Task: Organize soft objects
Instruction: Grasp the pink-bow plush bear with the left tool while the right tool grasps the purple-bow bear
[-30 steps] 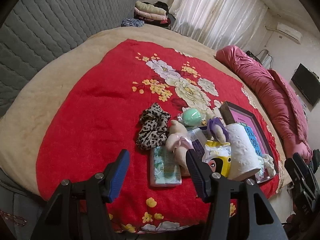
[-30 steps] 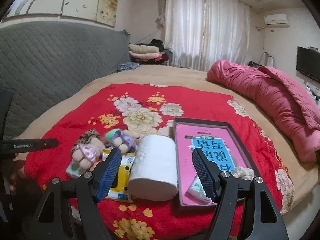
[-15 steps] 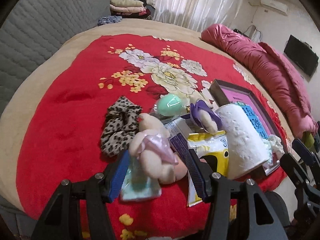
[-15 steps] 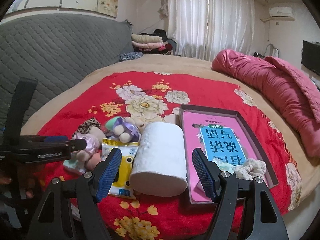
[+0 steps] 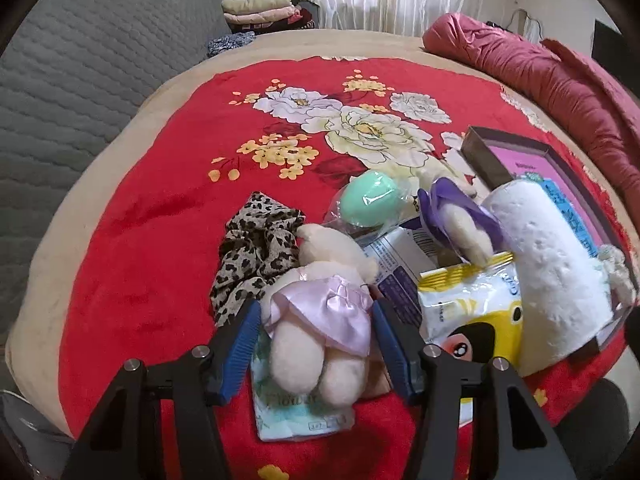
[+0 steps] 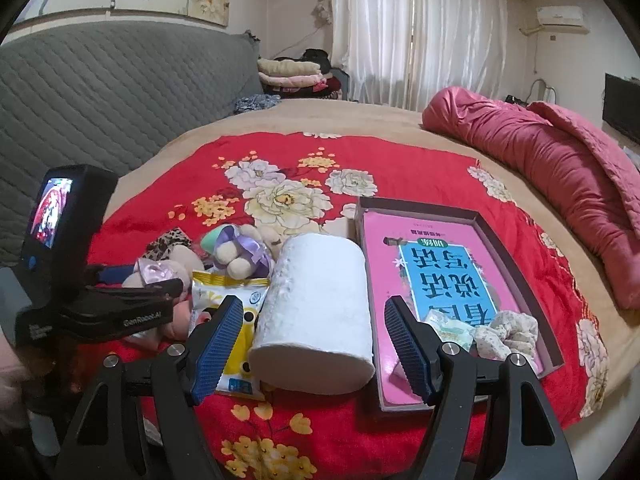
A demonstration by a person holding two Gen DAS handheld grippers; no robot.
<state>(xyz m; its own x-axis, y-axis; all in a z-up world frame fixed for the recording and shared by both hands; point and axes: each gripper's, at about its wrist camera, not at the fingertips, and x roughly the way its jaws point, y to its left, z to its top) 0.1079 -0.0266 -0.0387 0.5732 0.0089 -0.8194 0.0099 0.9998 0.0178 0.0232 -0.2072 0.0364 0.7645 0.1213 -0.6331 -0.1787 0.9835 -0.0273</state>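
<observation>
While the cream plush bear in a pink satin skirt (image 5: 320, 312) lies on the red floral blanket (image 5: 160, 208), the left gripper (image 5: 316, 344) brackets it with spread blue pads (image 5: 240, 344) on either side of its skirt and legs; whether they touch the plush I cannot tell. Under the bear lies a pale green tissue pack (image 5: 296, 412), and a leopard-print fabric scrunchie (image 5: 256, 252) lies just to its left. Beyond sit a mint green egg-shaped sponge in clear wrap (image 5: 370, 200) and a second plush with a purple bow (image 5: 460, 220). The right gripper (image 6: 312, 344), released and wide apart, hovers around the near end of a white paper roll (image 6: 316, 304), beside a brown-rimmed tray with a pink book (image 6: 516, 256).
</observation>
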